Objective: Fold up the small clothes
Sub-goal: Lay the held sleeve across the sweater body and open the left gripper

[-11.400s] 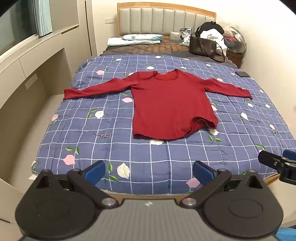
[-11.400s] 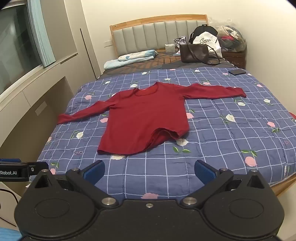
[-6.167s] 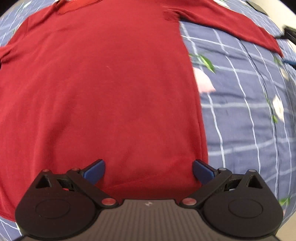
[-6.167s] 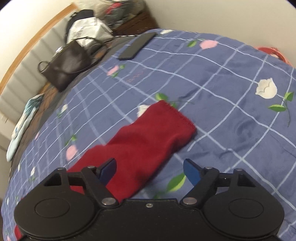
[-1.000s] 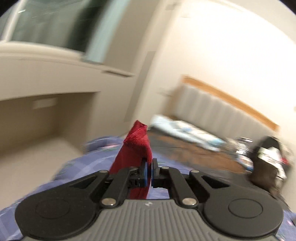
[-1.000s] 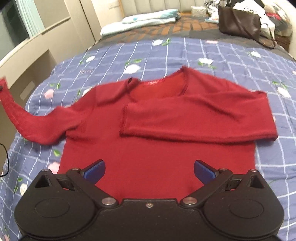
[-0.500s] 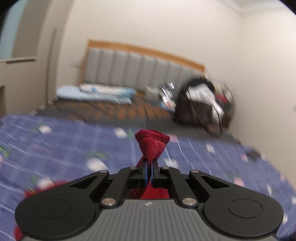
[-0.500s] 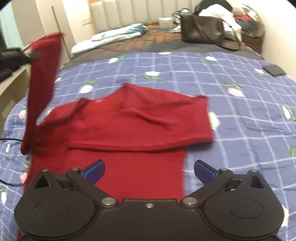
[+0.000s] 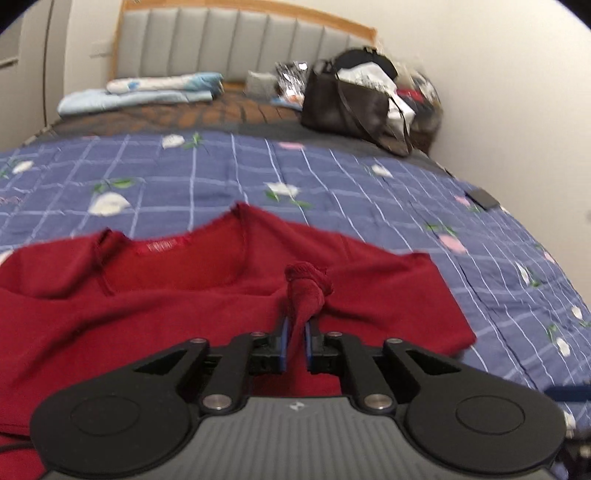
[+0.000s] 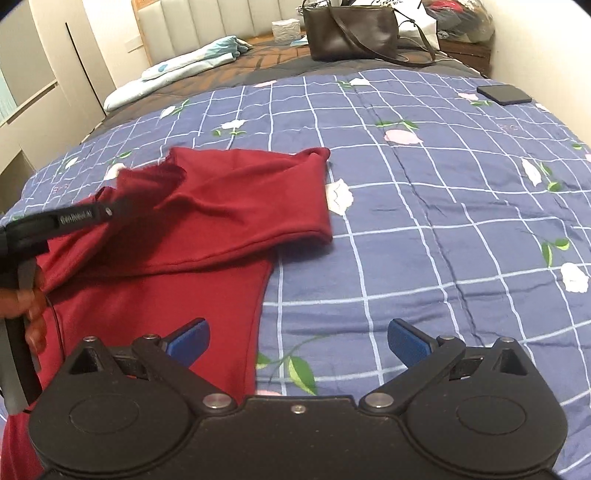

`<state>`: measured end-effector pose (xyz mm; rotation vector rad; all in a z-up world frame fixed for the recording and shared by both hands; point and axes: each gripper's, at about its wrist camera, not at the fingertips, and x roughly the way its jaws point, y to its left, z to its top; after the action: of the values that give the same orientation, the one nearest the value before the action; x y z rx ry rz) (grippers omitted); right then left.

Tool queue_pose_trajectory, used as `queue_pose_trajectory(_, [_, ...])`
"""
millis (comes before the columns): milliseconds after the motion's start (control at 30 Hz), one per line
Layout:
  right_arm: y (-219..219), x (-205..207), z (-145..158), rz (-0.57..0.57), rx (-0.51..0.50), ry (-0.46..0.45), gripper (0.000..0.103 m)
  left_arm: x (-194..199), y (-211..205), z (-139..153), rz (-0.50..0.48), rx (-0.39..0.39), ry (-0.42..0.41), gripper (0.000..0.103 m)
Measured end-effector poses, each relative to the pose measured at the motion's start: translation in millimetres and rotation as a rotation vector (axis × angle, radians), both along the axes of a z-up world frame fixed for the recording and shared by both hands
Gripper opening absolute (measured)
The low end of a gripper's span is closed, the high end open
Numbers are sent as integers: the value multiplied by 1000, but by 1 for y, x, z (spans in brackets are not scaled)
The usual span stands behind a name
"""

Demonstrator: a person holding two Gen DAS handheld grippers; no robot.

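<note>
Sleeve cuff lowered, left tongs loosened.

One red shirt is lying on one quilt. Two grippers are showing: the left gripper and the right gripper. One handbag and one phone are sitting farther back.

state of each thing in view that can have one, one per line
left gripper: nearly shut, fingers pinching the left sleeve cuff
left sleeve cuff: bunched, lifted over the shirt body
red long-sleeve shirt: flat on the bed, right sleeve folded across the chest
right gripper: open, holding nothing
dark handbag: upright near the headboard
</note>
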<state>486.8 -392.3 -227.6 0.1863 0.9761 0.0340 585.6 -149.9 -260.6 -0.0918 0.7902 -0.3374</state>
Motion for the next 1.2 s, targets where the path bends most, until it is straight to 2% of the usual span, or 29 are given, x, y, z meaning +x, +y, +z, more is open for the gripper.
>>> queue_pose_trajectory(33, [-1, 2, 0, 2, 6, -2, 102, -2, 0, 0, -12, -10, 9, 18])
queue_pose_trajectory(100, [-2, 8, 1, 9, 18, -9, 102, -7, 5, 2, -31, -36, 20, 41])
queue_pose_trajectory(200, [-2, 19, 3, 19, 33, -21, 102, -12, 14, 7, -27, -66, 33, 66])
queue_pose_trajectory(267, [0, 29, 4, 29, 45, -26, 102, -13, 23, 11, -7, -88, 63, 74])
queue_pose_trajectory(367, [4, 44, 3, 45, 70, -34, 102, -10, 38, 21, 72, -85, 151, 86])
queue_pose_trajectory(533, [22, 69, 1, 84, 107, -50, 100, -1, 70, 42, 253, -55, 260, 96])
queue_pose_trajectory(700, [50, 90, -4, 131, 123, -58, 100, 6, 94, 63, 363, 63, 271, 100])
queue_pose_trajectory(967, [89, 104, -13, 174, 115, -37, 100, 6, 126, 86, 437, 184, 228, 101])
queue_pose_trajectory(1200, [109, 107, -17, 187, 103, -28, 100, 6, 151, 91, 461, 197, 217, 102])
